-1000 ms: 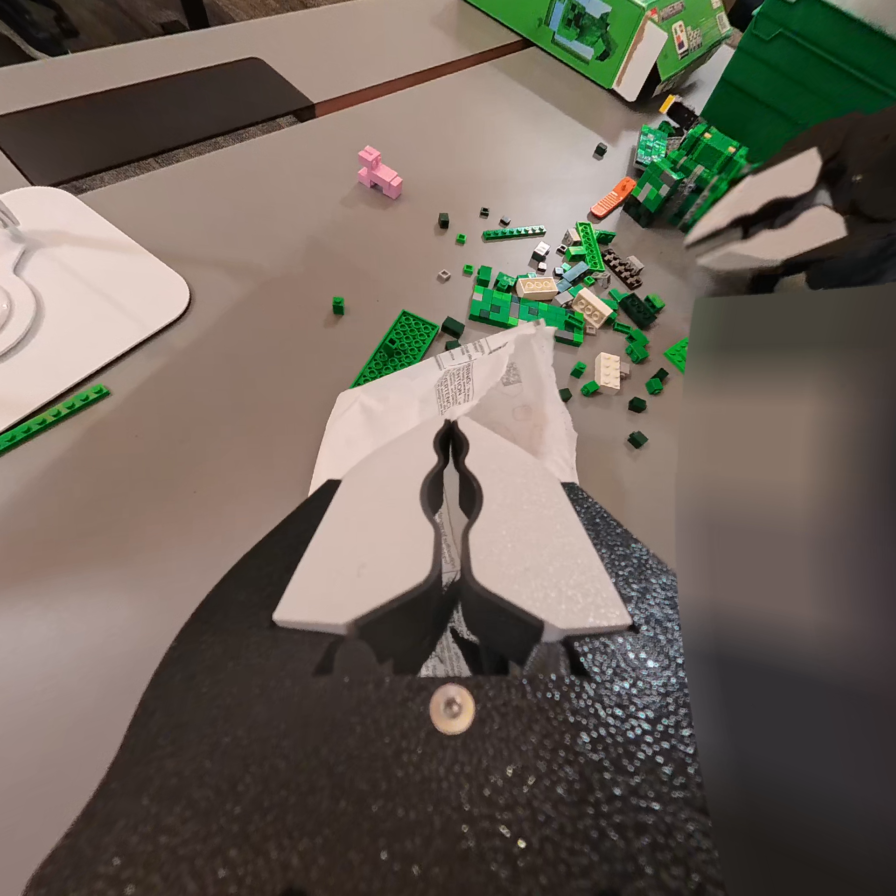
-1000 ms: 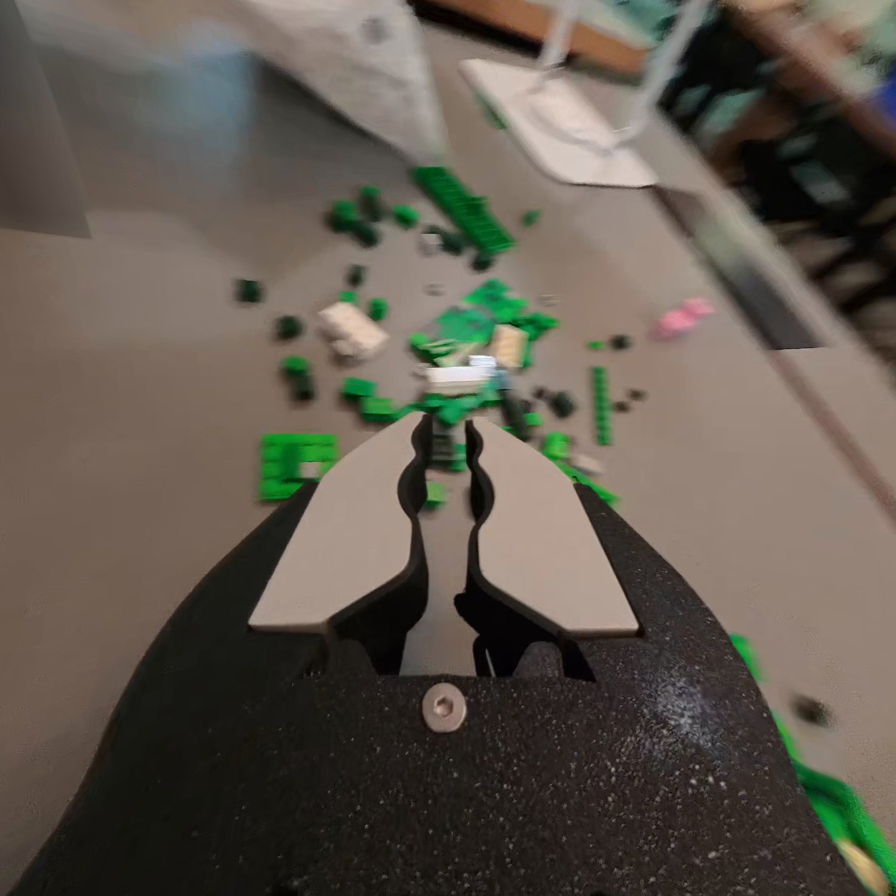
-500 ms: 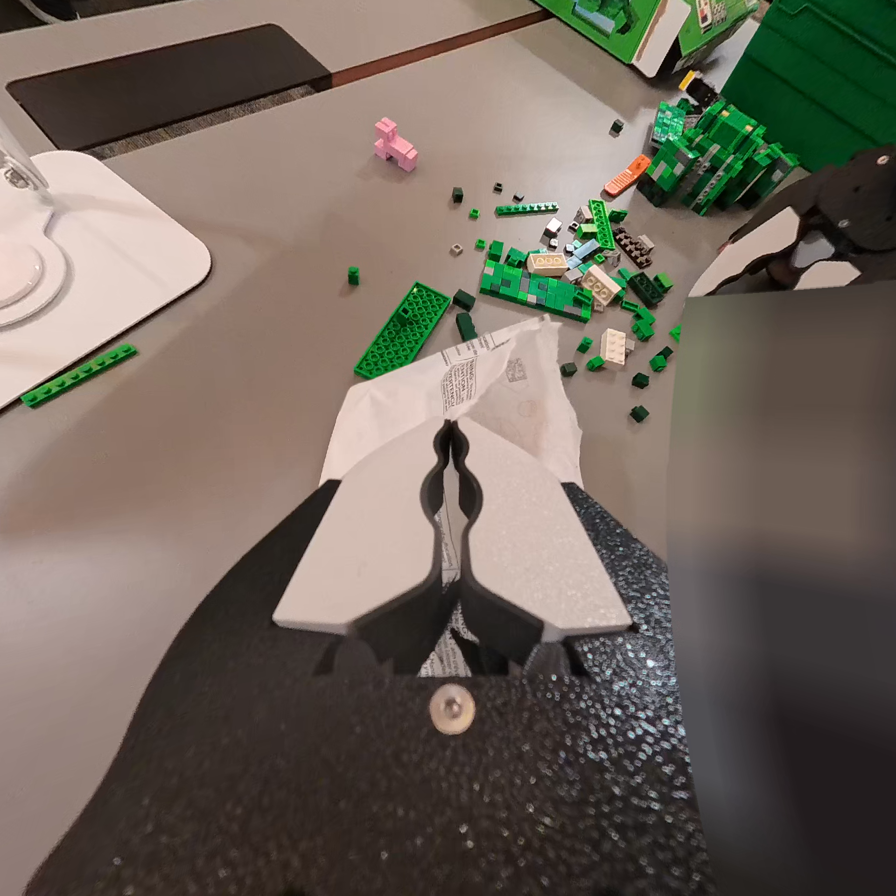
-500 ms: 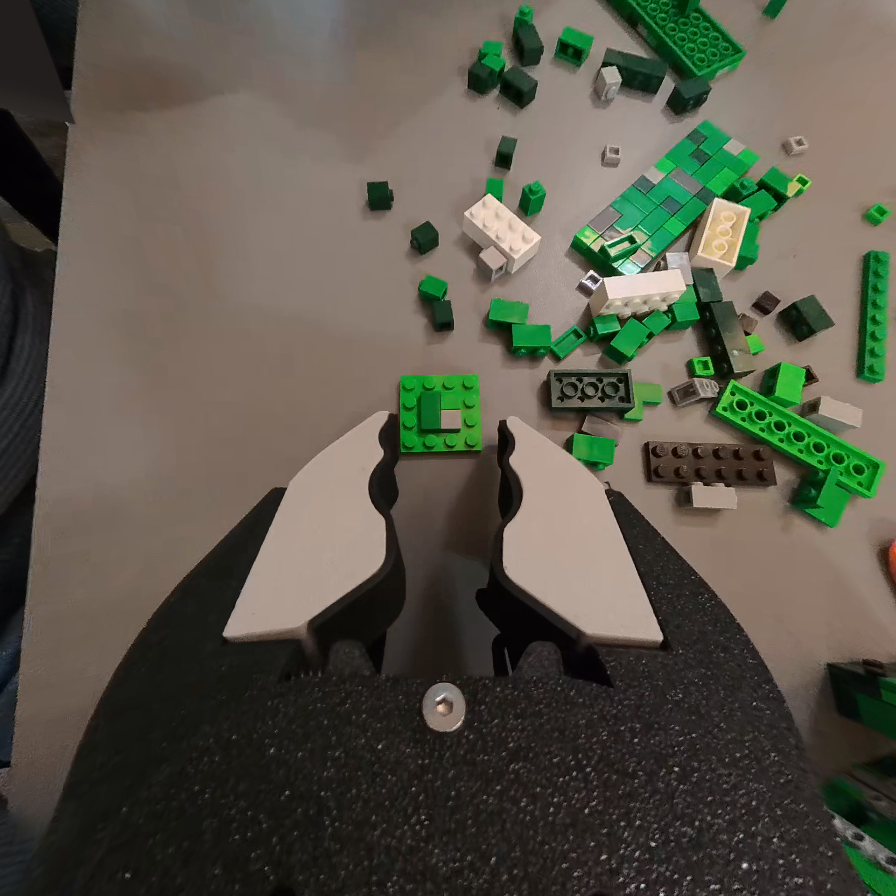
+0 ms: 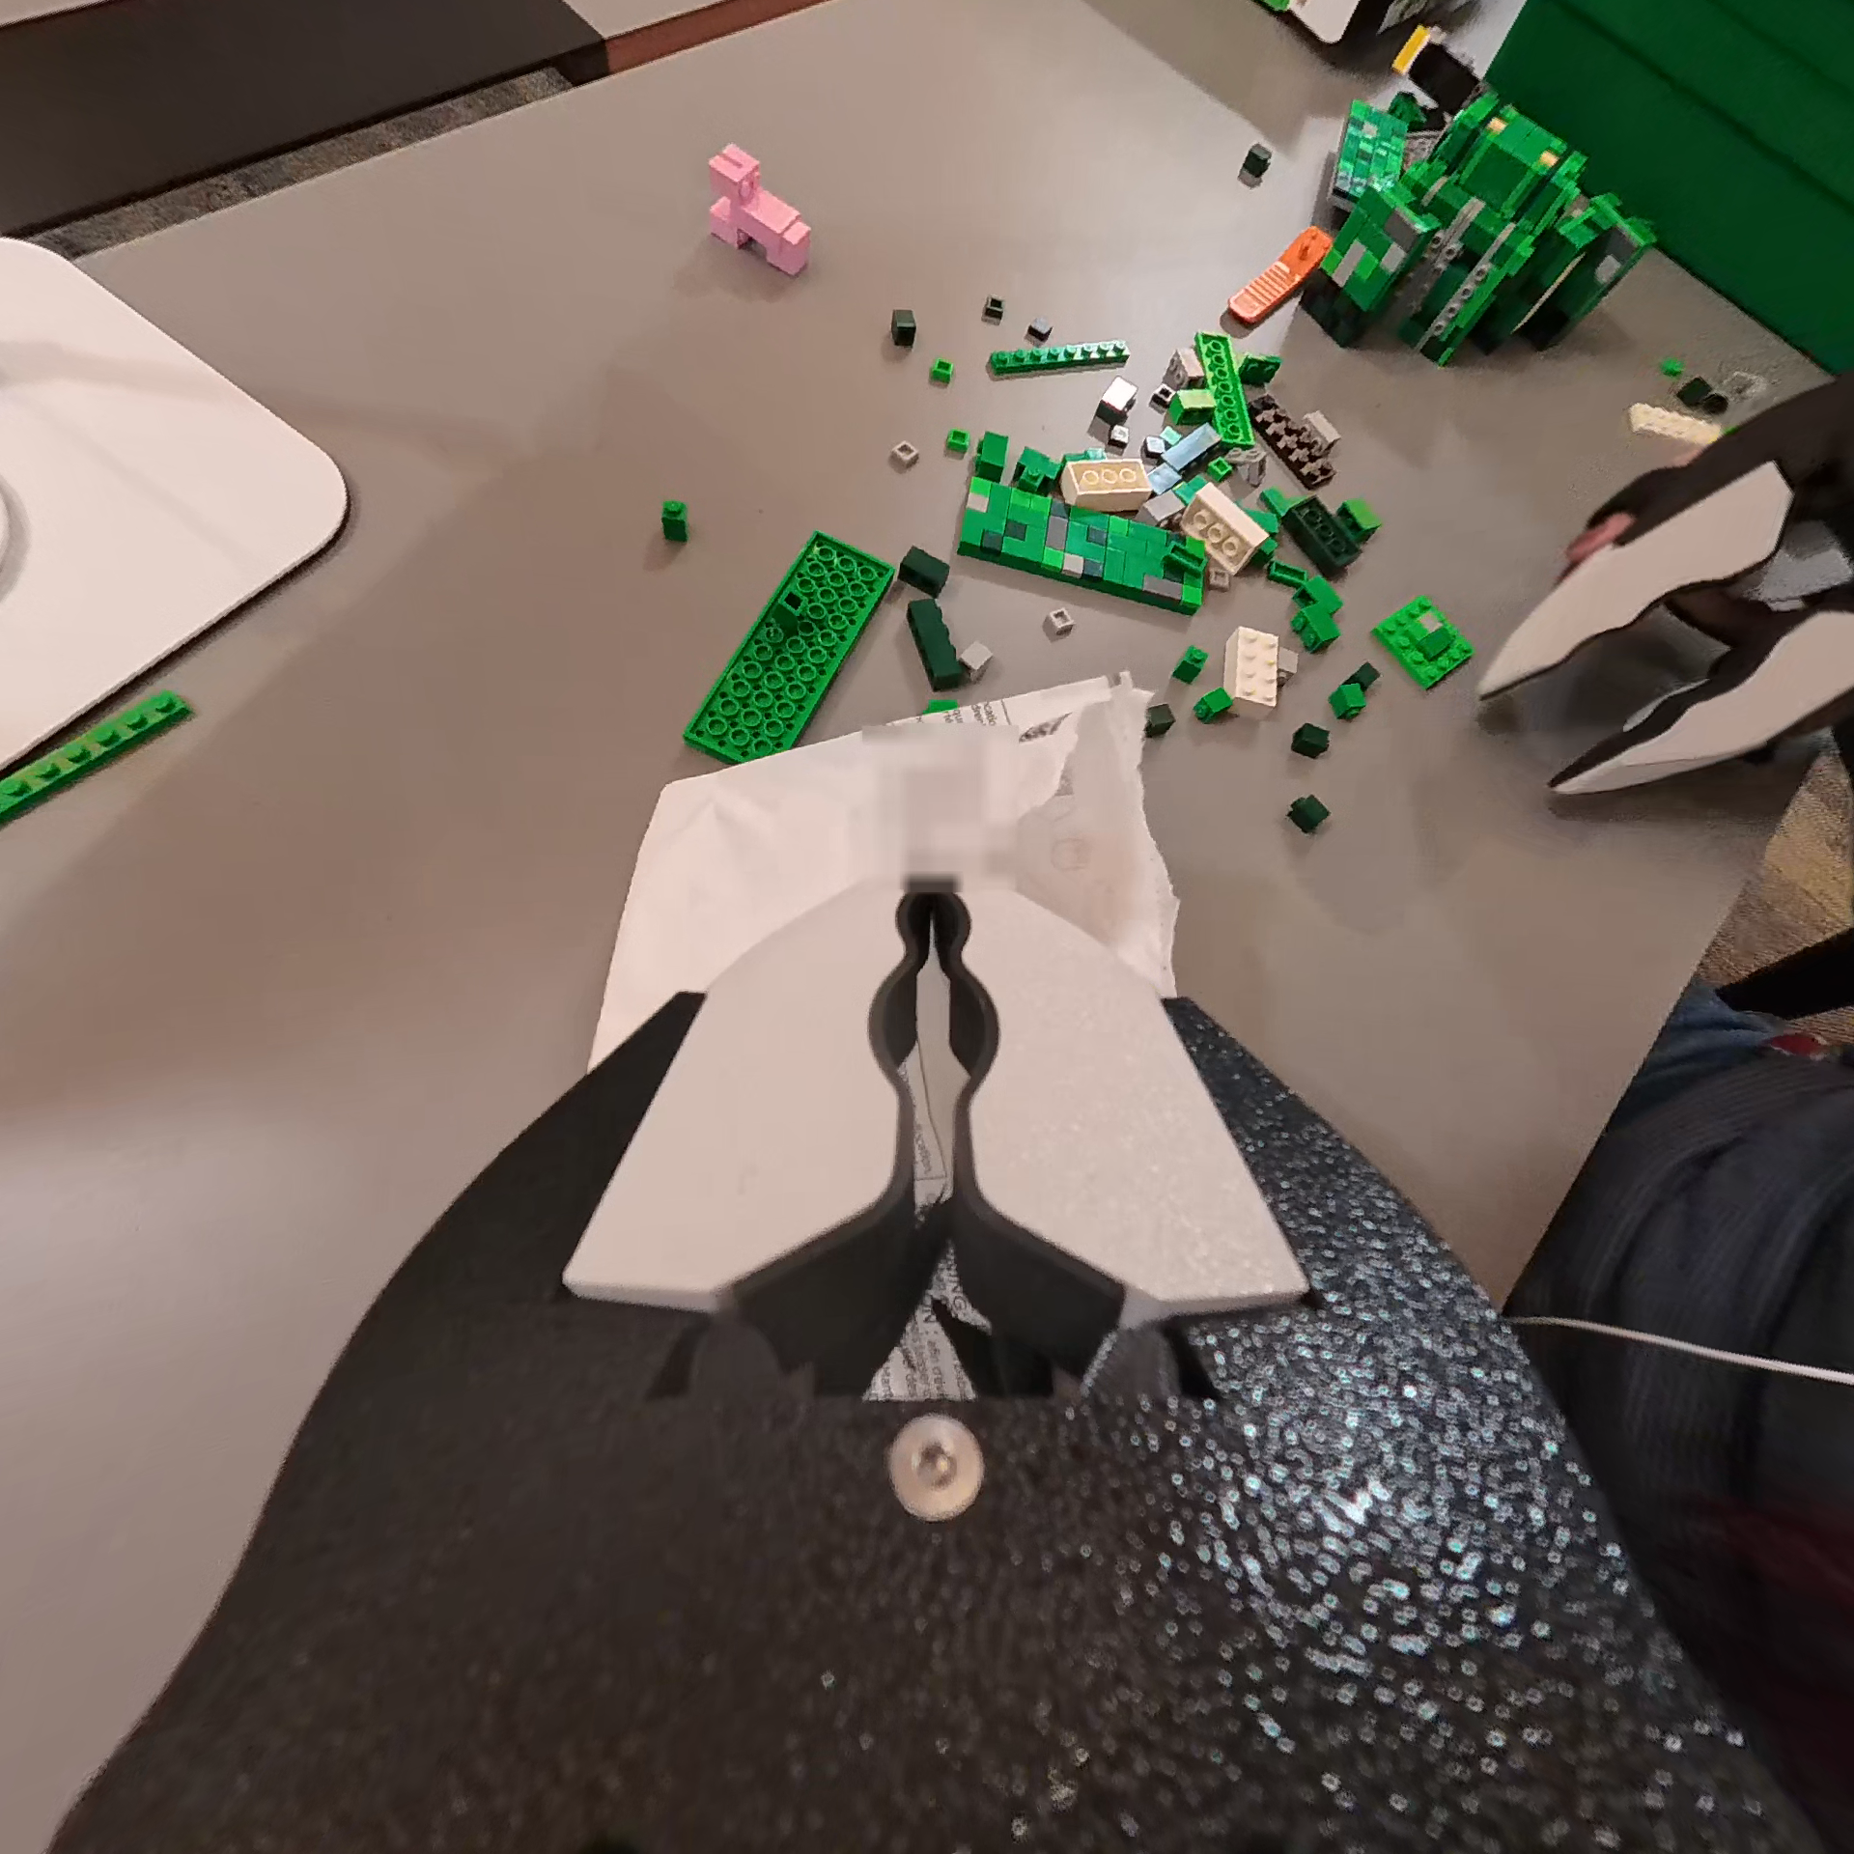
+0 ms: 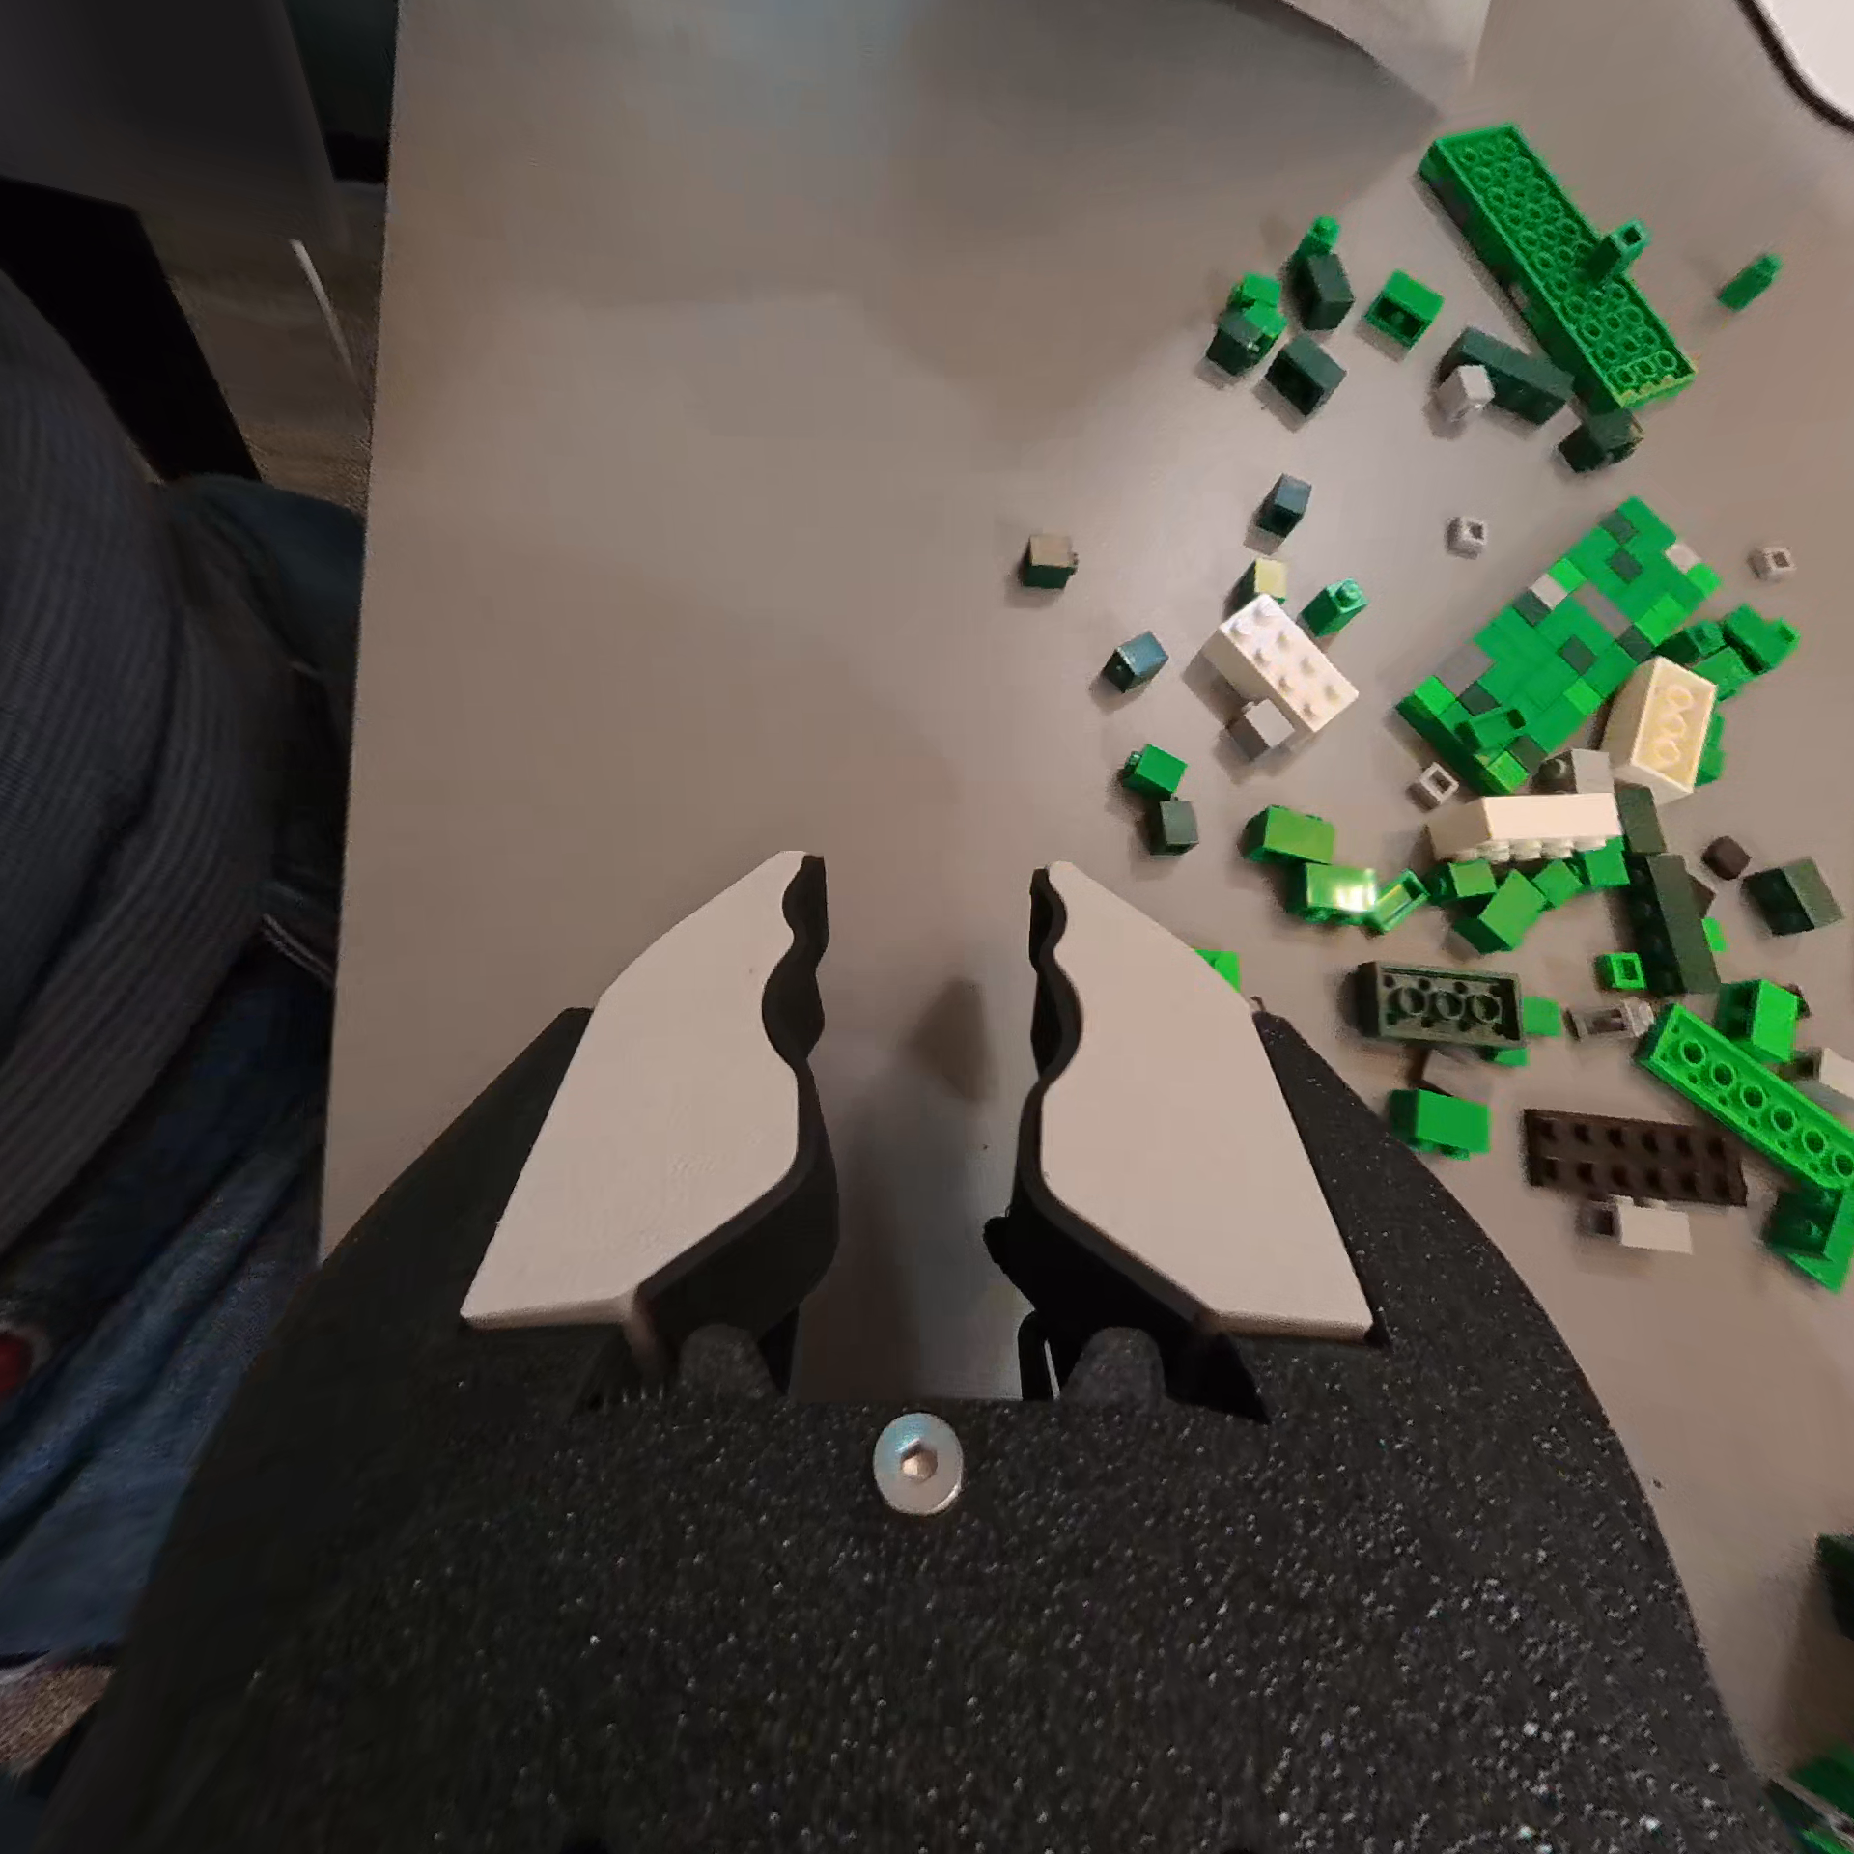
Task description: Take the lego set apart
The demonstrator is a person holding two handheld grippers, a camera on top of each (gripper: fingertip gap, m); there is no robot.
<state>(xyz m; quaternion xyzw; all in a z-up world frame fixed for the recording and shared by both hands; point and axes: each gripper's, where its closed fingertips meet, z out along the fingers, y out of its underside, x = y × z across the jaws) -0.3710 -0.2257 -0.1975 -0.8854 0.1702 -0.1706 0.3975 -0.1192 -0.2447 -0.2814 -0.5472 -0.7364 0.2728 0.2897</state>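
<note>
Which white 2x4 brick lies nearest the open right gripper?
The white brick lying studs-up, apart from the pile; the other two sit farther from the right gripper, against the green mosaic plate.

A partly built green block model of plastic lego bricks (image 5: 1475,231) stands at the far right of the grey table, next to a dark green bin. In front of it many loose bricks lie scattered. A long flat green plate with round studs (image 5: 793,642) lies upside down, and a small dark green brick touches its near end. A flat mosaic panel of light green, dark green and grey tiles (image 5: 1078,547) lies in the middle of the pile, with cream bricks (image 5: 1104,484) resting at its edge. A small square green plate (image 5: 1423,640) lies apart on the right. A white brick (image 6: 1279,662) lies near small green cubes.
</note>
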